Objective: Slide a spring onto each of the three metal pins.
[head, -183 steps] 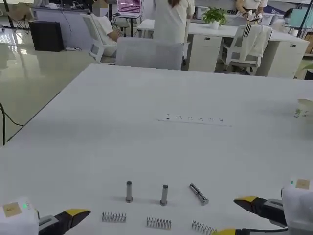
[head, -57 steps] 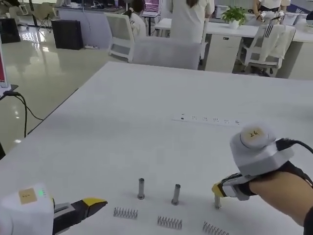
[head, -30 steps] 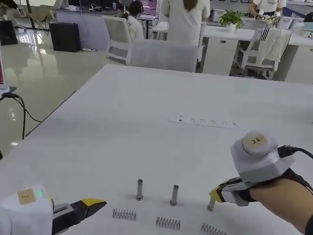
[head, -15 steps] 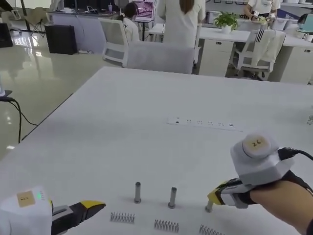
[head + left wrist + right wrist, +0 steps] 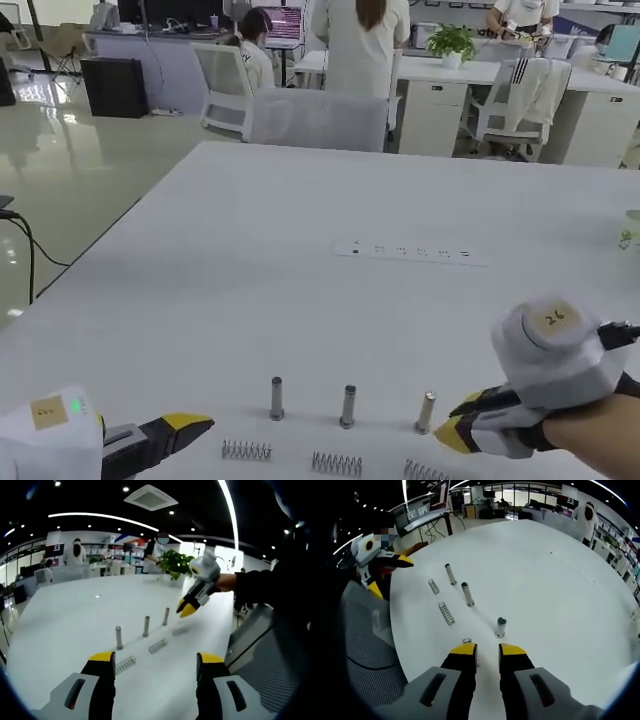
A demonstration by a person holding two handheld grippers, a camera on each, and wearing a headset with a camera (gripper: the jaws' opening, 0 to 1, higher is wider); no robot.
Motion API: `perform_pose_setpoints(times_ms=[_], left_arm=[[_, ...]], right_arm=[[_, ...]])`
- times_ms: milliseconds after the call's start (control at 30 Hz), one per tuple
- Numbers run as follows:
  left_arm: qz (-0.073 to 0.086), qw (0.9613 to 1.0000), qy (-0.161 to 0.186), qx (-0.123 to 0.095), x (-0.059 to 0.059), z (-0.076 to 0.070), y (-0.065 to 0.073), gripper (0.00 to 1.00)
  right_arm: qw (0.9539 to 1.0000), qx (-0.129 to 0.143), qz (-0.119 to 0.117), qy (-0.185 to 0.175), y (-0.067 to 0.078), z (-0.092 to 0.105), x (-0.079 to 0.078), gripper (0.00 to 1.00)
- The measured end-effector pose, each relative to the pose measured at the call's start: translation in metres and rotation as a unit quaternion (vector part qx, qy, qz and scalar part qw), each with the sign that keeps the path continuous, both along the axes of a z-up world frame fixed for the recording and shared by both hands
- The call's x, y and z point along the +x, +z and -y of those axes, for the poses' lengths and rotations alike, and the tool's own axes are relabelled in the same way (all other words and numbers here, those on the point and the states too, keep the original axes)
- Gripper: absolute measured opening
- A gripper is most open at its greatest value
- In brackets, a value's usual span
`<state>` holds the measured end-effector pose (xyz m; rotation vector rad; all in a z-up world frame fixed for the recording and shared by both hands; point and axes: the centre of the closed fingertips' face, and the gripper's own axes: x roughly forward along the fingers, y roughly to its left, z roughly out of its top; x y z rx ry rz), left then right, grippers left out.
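Metal pins [image 5: 348,406], three of them, stand upright in a row near the near edge of the table [image 5: 300,220], each apart from its neighbour. We see three springs [image 5: 337,463] lying flat in a second row between the pins and that edge, one in front of each pin and none on a pin.

The right-end pin [image 5: 426,411] stands just beside the yellow tips of the right gripper [image 5: 452,436], apart from them. In the right gripper view we find this gripper [image 5: 487,650] with its jaws narrowly parted, bare table between them and nothing held. The same pin [image 5: 500,627] stands just ahead of the tips, and the end of the right-end spring [image 5: 466,641] lies at the tip of one jaw; we cannot tell whether they touch.

Along the near edge toward the left hovers the left gripper [image 5: 190,428]. In its own view [image 5: 156,657] the jaws stand wide and empty, with the left-end spring [image 5: 125,664] on the table just ahead of them.

Farther out, a row of sockets [image 5: 410,251] sits flush in the middle of the table, and a small object [image 5: 628,238] at the right edge is too small for us to name. A grey chair [image 5: 318,118] stands at the far edge. Beyond it we see people at desks and a potted plant [image 5: 452,40]. A black cable [image 5: 25,255] runs over the floor off the left edge.
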<state>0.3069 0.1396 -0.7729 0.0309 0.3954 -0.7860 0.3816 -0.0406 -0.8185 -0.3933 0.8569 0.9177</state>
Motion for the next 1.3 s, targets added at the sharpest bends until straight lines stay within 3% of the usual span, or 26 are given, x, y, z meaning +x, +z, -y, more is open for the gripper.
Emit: perform_pose_setpoints(times_ms=[233,433,1000,1300], left_arm=[[0.001,1.0000,-0.006,0.002,-0.002,0.004,0.003,0.60],[0.001,1.0000,-0.006,0.001,-0.005,0.004,0.003,0.60],[0.004,0.9999,-0.014,-0.007,-0.005,0.008,0.007,0.58],[0.007,0.9997,-0.022,-0.007,-0.005,0.009,0.009,0.57]], right_arm=[[0.9985,-0.006,-0.027,0.047,-0.014,-0.005,-0.021,0.15],[0.9958,-0.033,-0.034,0.078,-0.026,-0.005,-0.029,0.14],[0.9862,-0.097,-0.048,0.126,-0.045,-0.002,-0.029,0.09],[0.9825,-0.121,-0.049,0.133,-0.047,0.000,-0.028,0.08]])
